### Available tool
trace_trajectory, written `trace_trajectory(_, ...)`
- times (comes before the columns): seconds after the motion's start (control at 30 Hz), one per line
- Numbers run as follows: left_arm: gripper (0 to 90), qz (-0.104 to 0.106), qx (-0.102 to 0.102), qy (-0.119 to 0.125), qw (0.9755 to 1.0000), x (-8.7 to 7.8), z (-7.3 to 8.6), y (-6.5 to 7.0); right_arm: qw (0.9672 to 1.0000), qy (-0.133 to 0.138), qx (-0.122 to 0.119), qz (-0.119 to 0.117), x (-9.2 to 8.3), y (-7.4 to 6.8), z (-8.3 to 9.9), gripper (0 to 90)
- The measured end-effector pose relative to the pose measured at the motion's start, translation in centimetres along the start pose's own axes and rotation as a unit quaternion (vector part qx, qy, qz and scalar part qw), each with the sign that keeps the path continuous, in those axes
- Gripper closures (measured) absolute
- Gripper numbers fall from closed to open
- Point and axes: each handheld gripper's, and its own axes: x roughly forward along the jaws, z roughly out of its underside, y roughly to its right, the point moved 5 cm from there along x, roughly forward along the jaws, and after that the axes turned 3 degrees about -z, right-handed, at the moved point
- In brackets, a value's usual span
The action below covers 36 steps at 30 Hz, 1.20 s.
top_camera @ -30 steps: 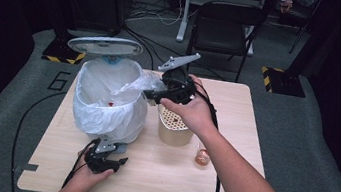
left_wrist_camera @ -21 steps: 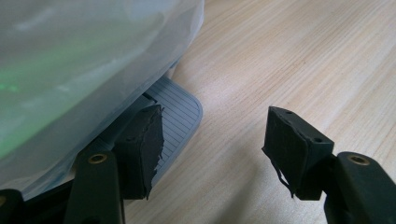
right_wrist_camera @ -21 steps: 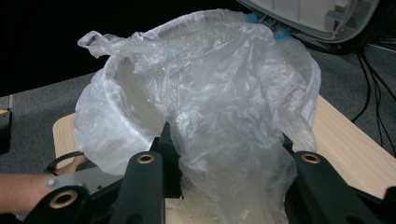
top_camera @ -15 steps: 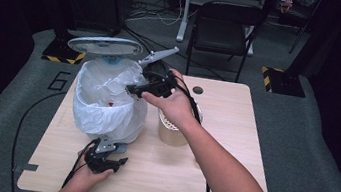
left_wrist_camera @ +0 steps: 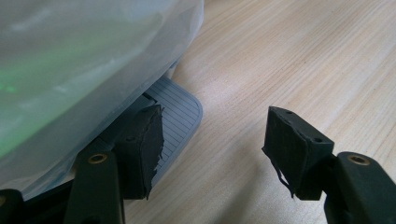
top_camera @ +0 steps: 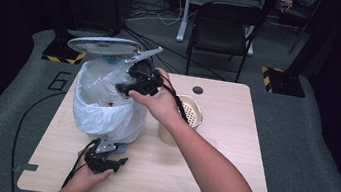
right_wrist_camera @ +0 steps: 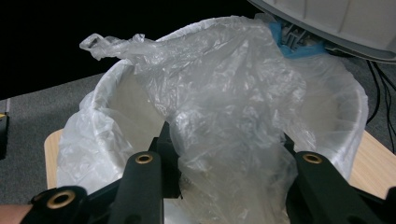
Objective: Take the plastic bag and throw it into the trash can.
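We hold our left hand-held gripper point(top_camera: 108, 158) low at about seven o'clock, hand point(top_camera: 86, 177) wrapped round its body, jaws parted with nothing between the pads point(left_wrist_camera: 140, 149). Our right forearm point(top_camera: 208, 172) stretches from five o'clock toward eleven, the right hand point(top_camera: 160, 102) carrying the right hand-held gripper point(top_camera: 126, 89), whose jaws are closed on crumpled plastic film point(right_wrist_camera: 229, 130).

I read one mark: a pale numeral "6" point(top_camera: 61, 82) on the grey floor mat point(top_camera: 16, 104), left of the counter point(top_camera: 226, 184).
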Motion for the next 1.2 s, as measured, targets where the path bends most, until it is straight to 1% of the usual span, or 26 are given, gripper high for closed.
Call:
trace_trajectory(0.03,37.3,0.0,0.0,0.0,1.0,0.0,0.0,0.0,1.0,0.002,-0.002,-0.001,0.2,0.1,-0.1,60.2)
trace_trajectory(0.07,37.3,0.0,0.0,0.0,1.0,0.0,0.0,0.0,1.0,0.0,0.005,-0.001,0.3,0.0,-0.1,60.2)
trace_trajectory(0.1,37.3,0.0,0.0,0.0,1.0,0.0,0.0,0.0,1.0,0.003,0.003,0.001,0.4,0.0,-0.2,60.2)
trace_trajectory(0.13,37.3,-0.002,0.015,-0.012,0.9998,-0.2,0.1,-0.2,1.0,0.004,0.005,0.001,0.5,0.0,-0.3,60.2)
trace_trajectory(0.2,37.3,0.0,0.016,-0.011,0.9998,-0.2,0.1,-0.2,0.9999,0.009,0.002,0.002,0.7,0.0,-0.5,60.1)
trace_trajectory(0.37,37.3,-0.001,0.016,-0.011,0.9998,-0.2,0.1,-0.2,0.9999,0.013,0.005,0.007,1.2,0.0,-0.8,59.8)
trace_trajectory(0.47,37.3,-0.002,0.015,-0.012,0.9998,-0.2,0.1,-0.2,0.9998,0.015,0.013,0.011,1.6,0.1,-0.9,59.3)
trace_trajectory(0.5,37.3,-0.002,0.014,-0.012,0.9998,-0.2,0.1,-0.2,0.9997,0.016,0.01,0.013,1.7,0.2,-1.0,59.3)
trace_trajectory(0.53,37.3,-0.002,0.015,-0.012,0.9998,-0.2,0.1,-0.2,0.9997,0.018,0.012,0.014,1.9,0.2,-1.0,59.2)
trace_trajectory(0.67,37.3,-0.002,0.015,-0.012,0.9998,-0.2,0.1,-0.2,0.9996,0.023,0.011,0.015,2.3,0.0,-1.3,59.1)
trace_trajectory(0.7,37.3,0.0,0.0,0.001,1.0,0.0,0.0,0.0,0.9995,0.026,0.011,0.015,2.4,0.0,-1.3,59.1)
trace_trajectory(0.9,37.3,0.0,0.0,0.001,1.0,0.0,0.0,0.0,0.9993,0.03,0.015,0.019,2.9,0.1,-1.5,59.1)
trace_trajectory(0.93,37.3,-0.002,0.014,-0.011,0.9998,-0.2,0.1,-0.2,0.9991,0.032,0.018,0.021,3.1,0.2,-1.6,59.1)
trace_trajectory(1.07,37.3,-0.002,0.015,-0.011,0.9998,-0.1,0.1,-0.2,0.999,0.032,0.016,0.028,3.5,0.3,-1.7,58.7)
trace_trajectory(1.13,37.3,-0.004,0.016,-0.009,0.9998,-0.1,0.1,-0.2,0.9989,0.03,0.018,0.032,3.7,0.3,-1.7,58.3)
trace_trajectory(1.17,37.3,-0.003,0.016,-0.011,0.9998,-0.2,0.1,-0.2,0.9988,0.03,0.021,0.032,3.9,0.3,-1.7,58.2)
trace_trajectory(1.2,37.3,-0.003,0.009,-0.002,1.0,0.0,0.1,0.0,0.9988,0.031,0.018,0.034,4.1,0.3,-1.8,58.2)
